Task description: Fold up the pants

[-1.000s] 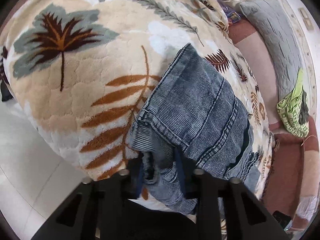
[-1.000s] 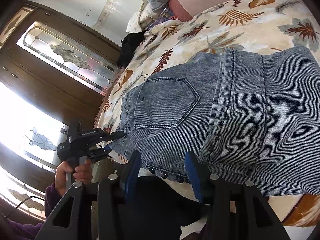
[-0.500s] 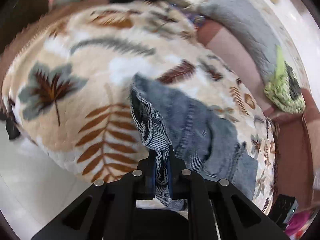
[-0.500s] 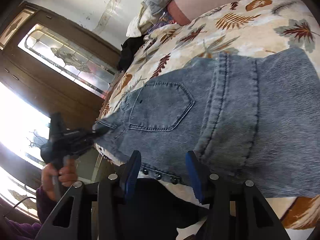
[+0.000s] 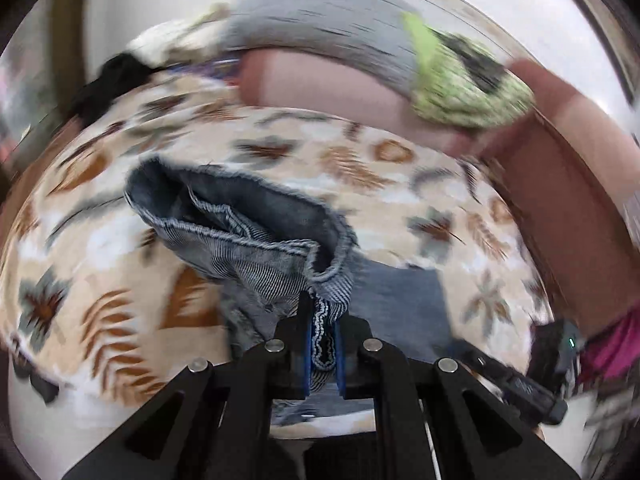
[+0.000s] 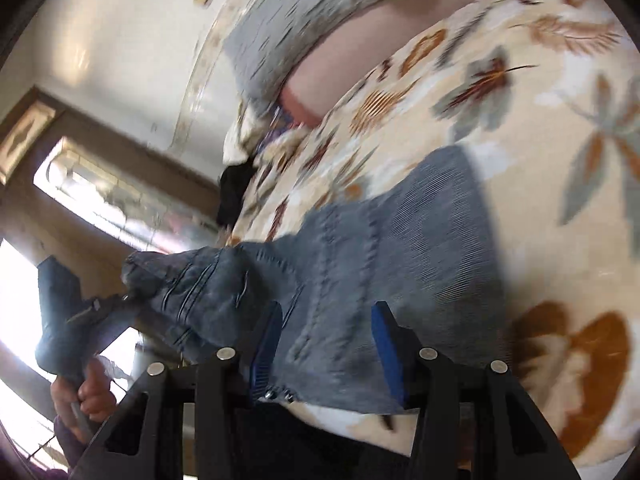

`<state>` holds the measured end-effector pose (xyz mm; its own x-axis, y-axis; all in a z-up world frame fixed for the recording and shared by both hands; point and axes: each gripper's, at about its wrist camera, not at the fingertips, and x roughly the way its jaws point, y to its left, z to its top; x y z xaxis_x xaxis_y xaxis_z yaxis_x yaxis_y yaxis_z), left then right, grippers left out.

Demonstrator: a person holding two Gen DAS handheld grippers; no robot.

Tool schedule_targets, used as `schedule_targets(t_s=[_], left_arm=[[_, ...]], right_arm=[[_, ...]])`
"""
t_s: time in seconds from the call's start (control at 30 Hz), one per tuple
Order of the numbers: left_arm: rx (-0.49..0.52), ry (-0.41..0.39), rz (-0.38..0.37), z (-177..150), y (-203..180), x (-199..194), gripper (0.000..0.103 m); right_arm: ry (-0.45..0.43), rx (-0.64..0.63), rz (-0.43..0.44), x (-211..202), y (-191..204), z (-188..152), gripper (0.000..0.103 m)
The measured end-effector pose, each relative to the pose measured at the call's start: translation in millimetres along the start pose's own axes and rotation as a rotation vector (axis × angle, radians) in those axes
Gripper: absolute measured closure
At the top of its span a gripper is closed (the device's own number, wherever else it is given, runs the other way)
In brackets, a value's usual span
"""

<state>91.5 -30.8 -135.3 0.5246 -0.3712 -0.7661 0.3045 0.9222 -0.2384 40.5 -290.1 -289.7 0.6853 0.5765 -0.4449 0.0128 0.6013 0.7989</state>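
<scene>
Evidently the pants (image 5: pixel 256 240) were soft, heavy denim, sagging from the left gripper (image 5: pixel 323 354) pinching their hem above the blanket's (image 5: pixel 100 300) edge; the right gripper (image 6: pixel 326 344) stood spread, unclamped; thick seams looked safest to hold.

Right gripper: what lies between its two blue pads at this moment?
In the right wrist view, the right gripper stands open over the denim pants; the pants' edge lies in the gap, the pads not pressing it.
</scene>
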Motion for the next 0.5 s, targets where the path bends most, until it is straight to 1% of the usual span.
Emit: schedule_targets(t_s=[0.1,0.13,0.17,0.23,0.27,0.3,0.33,0.37,0.43,0.47,0.5], left_arm=[[0.118,0.046,-0.061,-3,-60,21,0.095],[0.143,0.062,-0.075,-6,-74,27,0.095],[0.187,0.093,-0.095,-12,-96,38,0.094],[0.248,0.154,-0.121,-25,-125,60,0.093],[0.26,0.182,-0.139,-30,-132,66,0.09],[0.261,0.228,-0.172,-36,-139,75,0.089],[0.255,0.257,-0.2,-39,-140,79,0.089],[0.246,0.262,-0.227,-42,-138,80,0.089],[0.237,0.231,-0.211,-38,-129,74,0.089],[0.222,0.203,-0.189,-33,-118,68,0.086],[0.206,0.184,-0.172,-29,-109,65,0.086]], right_arm=[[-0.062,0.042,-0.021,-26,-23,7,0.053],[-0.084,0.059,-0.03,-36,-31,9,0.053],[-0.098,0.073,-0.036,-42,-37,10,0.053],[-0.134,0.106,-0.055,-58,-51,13,0.053],[-0.151,0.121,-0.066,-65,-57,13,0.053],[-0.165,0.134,-0.079,-71,-63,14,0.053],[-0.175,0.146,-0.089,-76,-69,15,0.053],[-0.185,0.156,-0.098,-82,-74,15,0.053],[-0.194,0.163,-0.111,-90,-81,16,0.053],[-0.197,0.164,-0.117,-92,-82,17,0.053],[-0.198,0.164,-0.12,-93,-83,18,0.054]])
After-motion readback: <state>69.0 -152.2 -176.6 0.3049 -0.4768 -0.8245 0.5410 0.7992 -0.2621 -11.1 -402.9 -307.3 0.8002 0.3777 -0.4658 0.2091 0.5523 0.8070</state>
